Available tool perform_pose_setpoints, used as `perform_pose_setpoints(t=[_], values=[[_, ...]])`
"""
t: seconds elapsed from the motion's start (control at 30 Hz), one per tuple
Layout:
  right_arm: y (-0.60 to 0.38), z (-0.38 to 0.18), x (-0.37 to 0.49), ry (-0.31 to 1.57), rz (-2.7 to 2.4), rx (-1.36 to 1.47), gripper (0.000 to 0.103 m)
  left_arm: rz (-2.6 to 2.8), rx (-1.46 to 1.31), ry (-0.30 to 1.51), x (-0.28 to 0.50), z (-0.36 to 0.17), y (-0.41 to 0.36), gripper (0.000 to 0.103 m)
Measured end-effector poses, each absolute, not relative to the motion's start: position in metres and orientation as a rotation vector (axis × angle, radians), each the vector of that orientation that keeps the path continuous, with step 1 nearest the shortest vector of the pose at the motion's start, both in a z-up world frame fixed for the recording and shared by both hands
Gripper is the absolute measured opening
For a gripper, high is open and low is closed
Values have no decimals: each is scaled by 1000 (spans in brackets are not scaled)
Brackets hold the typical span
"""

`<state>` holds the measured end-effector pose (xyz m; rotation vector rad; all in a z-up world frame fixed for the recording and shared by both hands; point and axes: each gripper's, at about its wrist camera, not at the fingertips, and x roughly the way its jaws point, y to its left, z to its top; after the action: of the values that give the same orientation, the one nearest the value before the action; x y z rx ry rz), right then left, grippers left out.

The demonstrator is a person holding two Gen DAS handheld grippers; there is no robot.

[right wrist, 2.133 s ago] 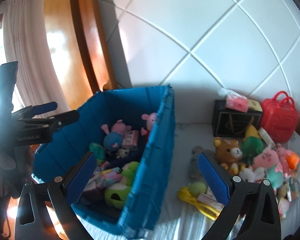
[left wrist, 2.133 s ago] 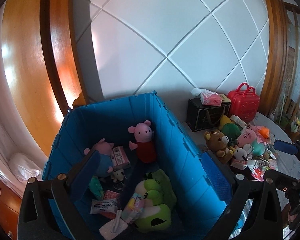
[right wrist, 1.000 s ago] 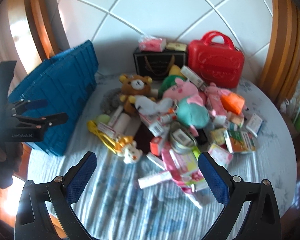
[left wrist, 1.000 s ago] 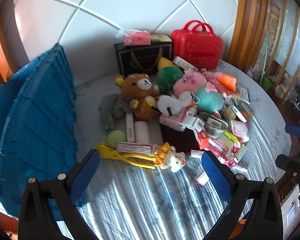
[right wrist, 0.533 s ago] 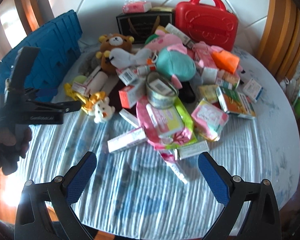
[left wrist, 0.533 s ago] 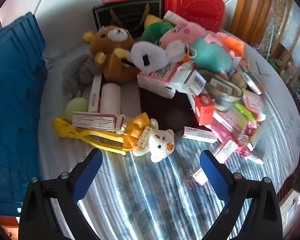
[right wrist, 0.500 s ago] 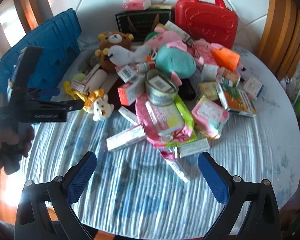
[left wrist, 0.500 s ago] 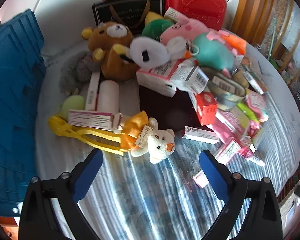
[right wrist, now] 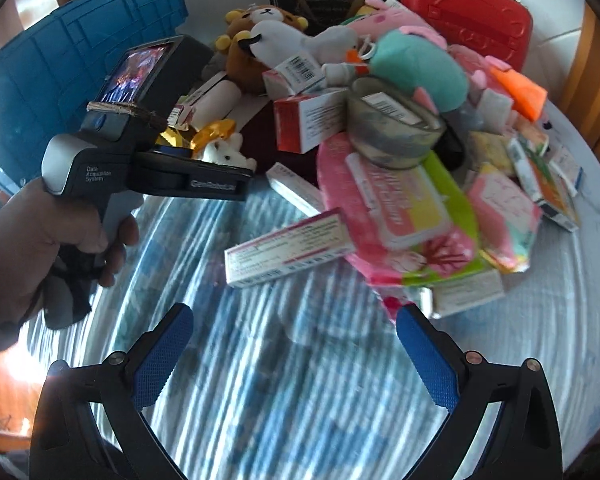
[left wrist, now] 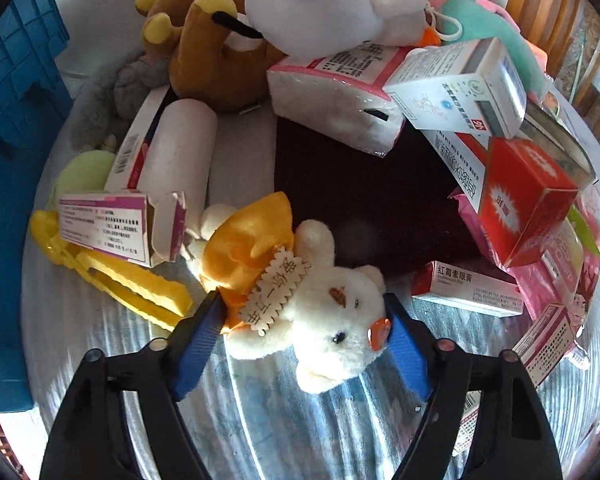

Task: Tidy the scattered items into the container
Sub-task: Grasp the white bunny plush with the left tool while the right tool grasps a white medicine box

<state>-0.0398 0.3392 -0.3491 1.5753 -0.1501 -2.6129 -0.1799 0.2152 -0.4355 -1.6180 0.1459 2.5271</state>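
Blue plastic fills your far left: the container (left wrist: pixel 8 128) stands at the left edge of the striped tabletop (left wrist: pixel 300 420), its ribbed wall facing the pile. Just beside it, near that left edge, yellow plastic tongs (left wrist: pixel 112 276) lie flat with a torn purple-and-white carton (left wrist: pixel 108 228) resting across them and a pale green ball (left wrist: pixel 80 172) behind. A white roll (left wrist: pixel 176 156) and a long box lie next, leaning up toward the brown bear plush (left wrist: pixel 212 48) at the back.

Your left gripper (left wrist: pixel 300 320) points steeply down near the front of the tabletop, and its jaws are closing around the small white teddy (left wrist: pixel 328 324) with the orange bow. The blue pads (left wrist: pixel 202 336) sit right against the bow on one side and the head on the other; whether they already press in, you cannot tell for certain. The teddy lies on the cloth, well apart from the container.

Further right, a dark cloth (left wrist: pixel 360 200) spreads under a tissue pack (left wrist: pixel 332 104), a white medicine box (left wrist: pixel 460 92) and a red box (left wrist: pixel 524 200).

From your right wrist view you see your left hand (right wrist: pixel 40 248) on the grey handle. Your right gripper (right wrist: pixel 292 344) hangs wide over bare cloth near the front edge, nothing between its pads, with a pink-striped carton (right wrist: pixel 288 248) just ahead and a pink wipes pack (right wrist: pixel 400 208) beyond. A red case (right wrist: pixel 464 12) stands at the back right
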Motion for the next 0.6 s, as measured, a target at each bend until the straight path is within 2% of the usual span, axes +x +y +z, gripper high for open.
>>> perform_pose_setpoints(t=[0.07, 0.17, 0.33, 0.4, 0.53, 0.6], values=[[336, -357, -46, -209, -2619, 1581, 103, 2521, -1590, 158, -172, -435, 212, 49], [334, -369, -55, -293, -2629, 1597, 103, 2522, -1556, 167, -157, -434, 203, 44], [330, -387, -66, -333, -2666, 1633, 102, 2509, -1513, 171, -128, -429, 184, 43], [329, -390, -70, -345, -2690, 1636, 99, 2510, -1507, 167, -120, -426, 178, 43], [330, -397, -75, -353, -2722, 1644, 83, 2501, -1505, 156, -109, -423, 173, 43], [331, -401, -77, -376, -2723, 1642, 79, 2490, -1499, 161, -106, -422, 174, 43]])
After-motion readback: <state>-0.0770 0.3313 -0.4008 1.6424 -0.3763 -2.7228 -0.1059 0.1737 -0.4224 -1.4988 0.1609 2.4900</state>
